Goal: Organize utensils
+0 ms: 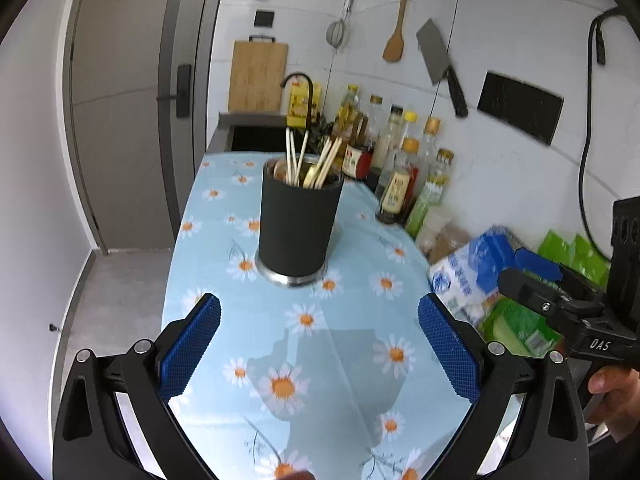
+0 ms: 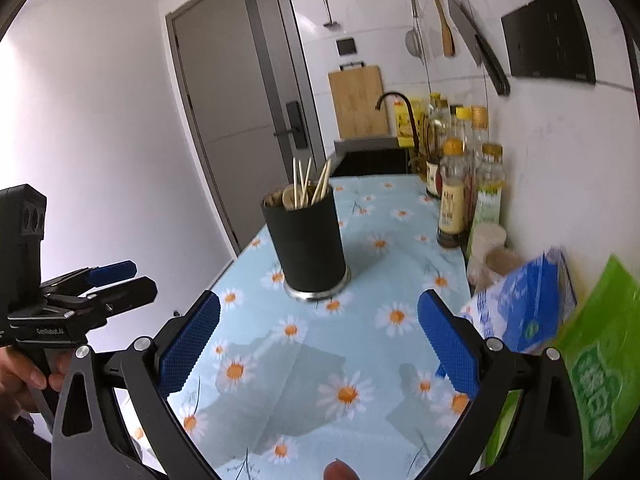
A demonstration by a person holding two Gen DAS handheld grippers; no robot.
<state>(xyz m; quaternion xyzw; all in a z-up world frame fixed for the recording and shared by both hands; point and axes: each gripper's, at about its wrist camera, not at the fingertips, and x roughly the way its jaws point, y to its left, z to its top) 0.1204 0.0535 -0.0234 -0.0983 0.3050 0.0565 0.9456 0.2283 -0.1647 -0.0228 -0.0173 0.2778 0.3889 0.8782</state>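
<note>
A black cylindrical utensil holder (image 1: 298,224) with a steel base stands upright on the daisy-print tablecloth (image 1: 304,360). Several wooden chopsticks (image 1: 316,160) and some spoon-like utensils stick out of it. It also shows in the right wrist view (image 2: 306,244). My left gripper (image 1: 320,344) is open and empty, a short way in front of the holder. My right gripper (image 2: 319,340) is open and empty, also in front of the holder. Each gripper shows in the other's view, the right one (image 1: 532,272) and the left one (image 2: 116,280).
Several sauce and oil bottles (image 1: 400,160) line the wall on the right. Blue-white (image 1: 472,272) and green packages (image 1: 520,328) lie at the right edge. A sink and black faucet (image 1: 304,92) are behind the cloth. A cleaver (image 1: 440,64), wooden spatula and cutting board hang on the wall.
</note>
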